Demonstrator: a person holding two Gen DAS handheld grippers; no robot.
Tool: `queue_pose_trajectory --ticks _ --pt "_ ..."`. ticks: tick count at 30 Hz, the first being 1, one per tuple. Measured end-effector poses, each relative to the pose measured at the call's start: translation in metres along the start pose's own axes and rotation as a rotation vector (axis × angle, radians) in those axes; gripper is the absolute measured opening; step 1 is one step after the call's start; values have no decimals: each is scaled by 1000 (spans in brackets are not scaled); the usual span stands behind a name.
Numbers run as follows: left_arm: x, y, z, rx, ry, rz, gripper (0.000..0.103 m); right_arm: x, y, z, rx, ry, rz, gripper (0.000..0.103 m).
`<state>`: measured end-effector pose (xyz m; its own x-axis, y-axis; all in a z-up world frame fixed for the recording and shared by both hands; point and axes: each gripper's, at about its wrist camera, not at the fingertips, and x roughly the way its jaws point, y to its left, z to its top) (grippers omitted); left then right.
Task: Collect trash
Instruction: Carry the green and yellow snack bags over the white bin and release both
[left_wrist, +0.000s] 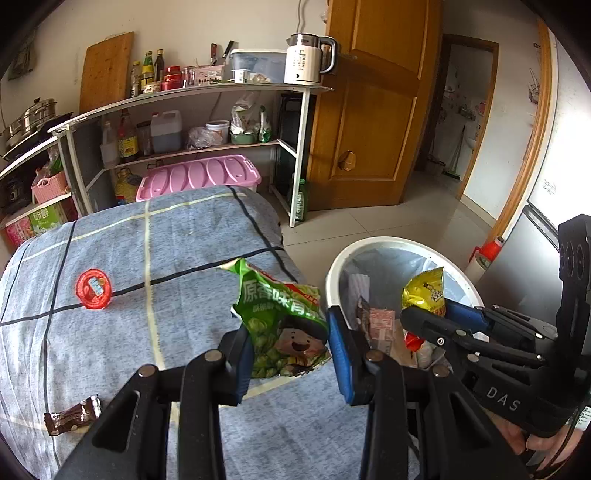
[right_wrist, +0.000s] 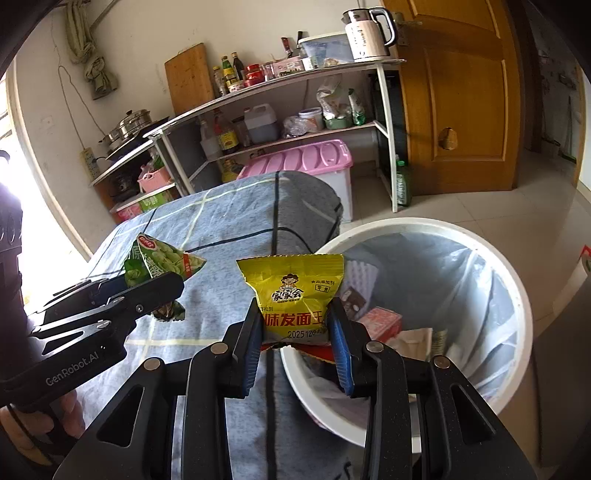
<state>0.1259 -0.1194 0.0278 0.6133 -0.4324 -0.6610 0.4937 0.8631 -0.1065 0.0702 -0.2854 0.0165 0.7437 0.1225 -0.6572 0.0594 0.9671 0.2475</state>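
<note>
My left gripper (left_wrist: 291, 350) is shut on a green snack bag (left_wrist: 280, 321) and holds it above the blue-grey tablecloth (left_wrist: 147, 258), left of the bin. The green bag also shows in the right wrist view (right_wrist: 159, 266). My right gripper (right_wrist: 295, 336) is shut on a yellow packet (right_wrist: 295, 291) and holds it over the near rim of the white bin (right_wrist: 509, 280). The bin (left_wrist: 369, 247) has a clear liner and holds several wrappers. A red round lid (left_wrist: 93, 289) and a brown wrapper (left_wrist: 72, 419) lie on the cloth.
A shelf rack (left_wrist: 299, 147) with bottles and a kettle (left_wrist: 308, 57) stands behind the table. A pink storage box (left_wrist: 199, 177) sits under it. A wooden door (left_wrist: 376, 110) stands at the back right. A tiled floor (left_wrist: 388, 218) surrounds the bin.
</note>
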Motion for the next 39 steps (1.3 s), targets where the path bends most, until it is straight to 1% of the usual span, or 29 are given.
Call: queue_pose_trajectory --ticks 8,10,13,17,22,28,31,32,34,35,36,39 --pt "21 -46 4 36 32 -71 38 -11 -47 1 37 3 -73 35" --pt "27 -56 4 44 44 -91 38 -11 -59 0 50 13 -88 35" --pt "38 -74 2 66 63 -98 38 -9 -77 -3 67 29 -110 35" --pt "52 -92 -4 77 105 -127 38 -3 -95 -6 81 55 -142 35" --pt "64 -103 -9 90 137 -133 39 5 -116 -9 99 84 -165 36" --pt "73 -108 -9 88 153 -125 39 11 -127 -13 102 106 -173 36" --pt "74 -107 -10 86 159 -124 42 14 -127 -12 90 116 -171 36" --pt "74 -107 -10 87 158 -125 45 16 -127 -12 87 119 -175 37" --pt "75 -106 -9 85 161 -121 46 17 -125 -13 76 123 -193 42" --pt "75 -105 -9 81 163 -123 47 17 -124 -12 74 122 -198 48" --pt "75 -104 -10 77 164 -124 48 17 -124 -13 73 122 -197 52" --pt "73 -103 -11 80 161 -119 53 16 -123 -15 77 120 -193 53"
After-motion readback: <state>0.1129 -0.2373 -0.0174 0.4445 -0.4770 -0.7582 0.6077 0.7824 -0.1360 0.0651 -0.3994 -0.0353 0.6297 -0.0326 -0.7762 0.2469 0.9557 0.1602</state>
